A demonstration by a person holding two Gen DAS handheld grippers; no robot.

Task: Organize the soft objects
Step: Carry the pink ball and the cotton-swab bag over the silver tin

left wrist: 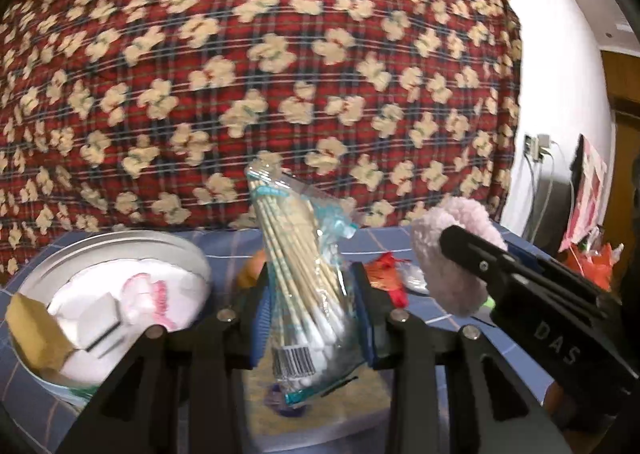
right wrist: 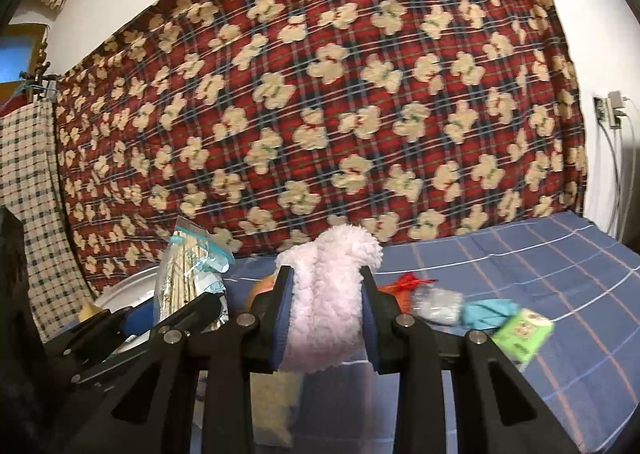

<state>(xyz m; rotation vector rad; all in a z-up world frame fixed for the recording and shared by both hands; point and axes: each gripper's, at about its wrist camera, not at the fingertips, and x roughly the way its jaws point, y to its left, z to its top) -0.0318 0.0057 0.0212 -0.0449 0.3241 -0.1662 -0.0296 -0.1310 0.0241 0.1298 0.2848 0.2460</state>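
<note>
My left gripper [left wrist: 314, 318] is shut on a clear bag of cotton swabs [left wrist: 300, 286], held upright above the blue checked bedsheet [left wrist: 376, 242]. That bag [right wrist: 188, 278] also shows at the left of the right wrist view. My right gripper [right wrist: 326, 318] is shut on a fluffy pale pink soft item [right wrist: 328, 306], which rises between its blue pads. From the left wrist view the same pink item [left wrist: 448, 254] and the right gripper's black finger sit to the right. A round metal tin [left wrist: 132, 242] at left holds white cotton pads and a tan sponge [left wrist: 36, 330].
A red plaid quilt with cream bears [left wrist: 260, 74] hangs behind the bed. On the sheet lie a red pouch [right wrist: 404, 286], a silvery bundle [right wrist: 436, 304], a teal item [right wrist: 488, 312] and a green box [right wrist: 522, 336]. A wall socket with cables [right wrist: 612, 110] is at right.
</note>
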